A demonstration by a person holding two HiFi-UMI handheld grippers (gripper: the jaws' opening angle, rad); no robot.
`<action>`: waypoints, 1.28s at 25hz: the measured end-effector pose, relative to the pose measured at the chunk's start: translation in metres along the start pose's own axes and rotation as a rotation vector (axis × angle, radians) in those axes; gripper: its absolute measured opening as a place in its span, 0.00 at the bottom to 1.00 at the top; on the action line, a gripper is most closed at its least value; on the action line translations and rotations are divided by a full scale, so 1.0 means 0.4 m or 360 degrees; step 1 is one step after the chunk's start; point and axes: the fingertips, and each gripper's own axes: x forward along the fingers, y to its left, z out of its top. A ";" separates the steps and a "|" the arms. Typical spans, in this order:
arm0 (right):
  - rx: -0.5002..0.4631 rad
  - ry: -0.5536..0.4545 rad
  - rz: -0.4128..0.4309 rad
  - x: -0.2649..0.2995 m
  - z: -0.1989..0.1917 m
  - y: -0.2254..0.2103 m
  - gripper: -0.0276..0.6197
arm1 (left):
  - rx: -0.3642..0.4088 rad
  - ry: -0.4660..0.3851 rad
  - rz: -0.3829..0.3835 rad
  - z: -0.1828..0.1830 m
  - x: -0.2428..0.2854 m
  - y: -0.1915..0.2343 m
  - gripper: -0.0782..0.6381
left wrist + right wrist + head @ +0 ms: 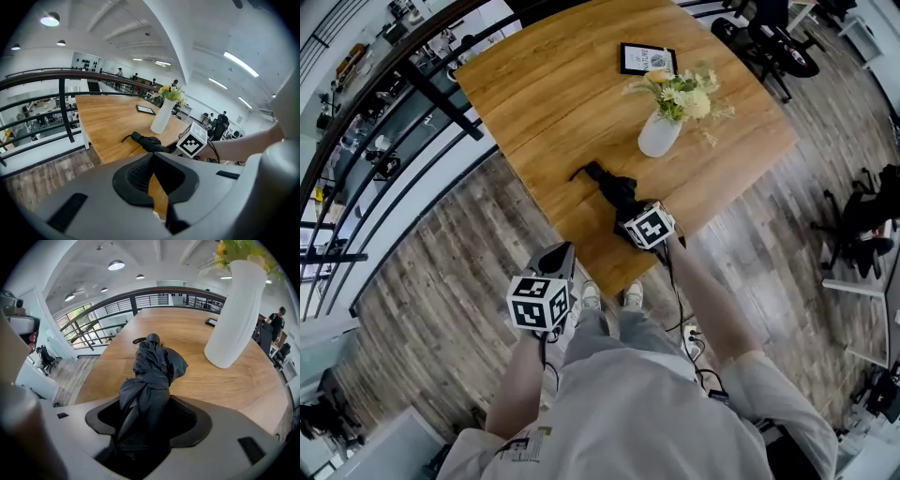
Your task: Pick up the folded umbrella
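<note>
The folded black umbrella (612, 190) lies on the wooden table (546, 90) near its front edge, its strap end pointing away from me. My right gripper (633, 223) is down over the near end of it. In the right gripper view the umbrella (153, 363) runs up between the jaws of the right gripper (149, 414), with a dark gap beside it, so the jaws stand open around it. My left gripper (561, 251) hangs off the table over the floor, shut and empty. In the left gripper view the left gripper (153, 181) shows only a thin slit, with the umbrella (147, 142) beyond.
A white vase (658, 136) of flowers stands just behind the umbrella, a framed picture (647, 58) lies further back. A black railing (441, 98) runs along the table's left side. Office chairs (773, 42) stand beyond the far right corner. My legs are at the table's edge.
</note>
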 end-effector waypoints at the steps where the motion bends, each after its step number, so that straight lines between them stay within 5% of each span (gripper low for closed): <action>1: 0.0014 0.0007 0.0004 -0.002 0.001 -0.002 0.52 | 0.0003 0.0001 -0.0002 0.000 -0.003 -0.006 0.13; 8: 0.0270 -0.0102 0.0159 -0.070 -0.003 0.049 0.43 | 0.0067 -0.0075 -0.0013 0.033 -0.049 -0.054 0.13; 17: 0.0130 -0.0540 0.0314 -0.453 0.154 0.150 0.43 | 0.0186 -0.0354 0.0088 0.213 -0.198 -0.085 0.13; 23: -0.0040 -0.0960 0.0172 -0.777 0.278 0.191 0.44 | 0.0503 -0.0584 0.0139 0.377 -0.343 -0.172 0.13; 32: -0.0176 -0.1489 -0.0060 -1.177 0.340 0.267 0.44 | 0.0734 -0.1032 0.0146 0.565 -0.565 -0.307 0.13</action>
